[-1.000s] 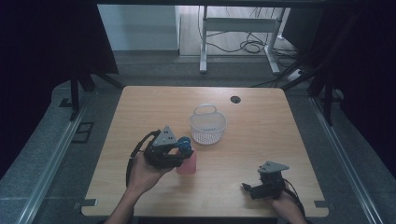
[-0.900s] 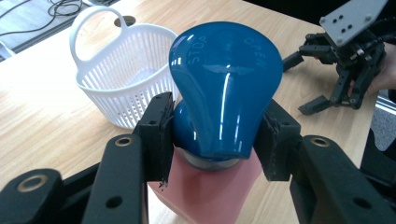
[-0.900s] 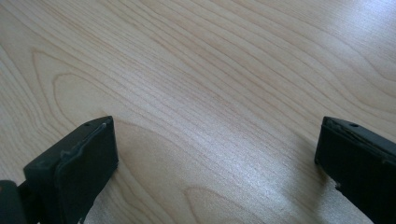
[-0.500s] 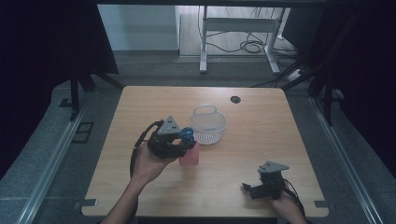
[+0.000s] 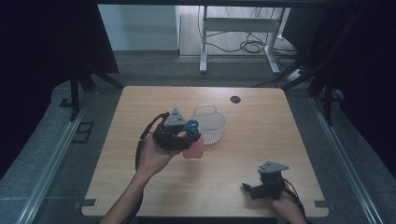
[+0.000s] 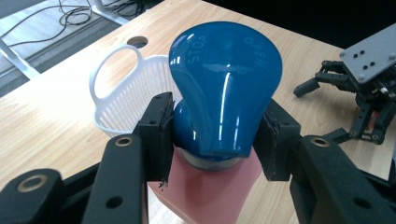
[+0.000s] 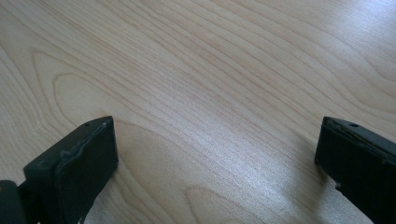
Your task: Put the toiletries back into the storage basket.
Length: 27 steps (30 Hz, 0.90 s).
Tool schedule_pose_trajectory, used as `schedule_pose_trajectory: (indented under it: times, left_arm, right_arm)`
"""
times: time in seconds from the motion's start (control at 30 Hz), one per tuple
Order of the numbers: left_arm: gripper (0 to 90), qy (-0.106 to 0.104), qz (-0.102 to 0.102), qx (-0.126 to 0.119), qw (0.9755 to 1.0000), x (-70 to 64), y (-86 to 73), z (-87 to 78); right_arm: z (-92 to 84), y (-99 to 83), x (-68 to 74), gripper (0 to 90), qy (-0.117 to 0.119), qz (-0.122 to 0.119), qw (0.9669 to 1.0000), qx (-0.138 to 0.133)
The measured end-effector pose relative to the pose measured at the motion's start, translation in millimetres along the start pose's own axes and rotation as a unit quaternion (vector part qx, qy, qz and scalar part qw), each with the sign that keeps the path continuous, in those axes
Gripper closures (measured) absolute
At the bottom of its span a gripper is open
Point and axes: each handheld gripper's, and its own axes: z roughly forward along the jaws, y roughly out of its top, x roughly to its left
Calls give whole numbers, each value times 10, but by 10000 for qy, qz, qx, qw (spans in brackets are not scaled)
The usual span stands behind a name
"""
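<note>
A pink bottle (image 5: 194, 149) with a glossy blue pump cap (image 5: 191, 125) is held just in front of the white basket (image 5: 219, 122). My left gripper (image 5: 189, 133) is shut on the neck of the blue cap (image 6: 224, 79), one pad on each side, with the pink body (image 6: 210, 191) below the jaws. Whether the bottle's base touches the table is hidden. My right gripper (image 5: 246, 188) rests at the near right of the table, open, with bare wood between its pads (image 7: 215, 154).
The basket (image 6: 126, 93) has a loop handle and slotted walls and looks to hold nothing. A round cable hole (image 5: 235, 99) lies at the table's (image 5: 261, 126) far side. The other gripper (image 6: 320, 112) lies to the right in the left gripper view.
My left hand has carried the bottle away from the person and slightly right, up to the basket. The right gripper has stayed where it was.
</note>
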Motion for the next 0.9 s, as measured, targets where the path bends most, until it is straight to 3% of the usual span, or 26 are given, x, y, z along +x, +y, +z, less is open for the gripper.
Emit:
schedule_pose_trajectory:
  times: [0.9]
  left_arm:
    - [527, 62, -32, -108, 9999, 75, 384, 156]
  right_arm:
    - [1, -1, 2, 0, -1, 3, 10000, -3]
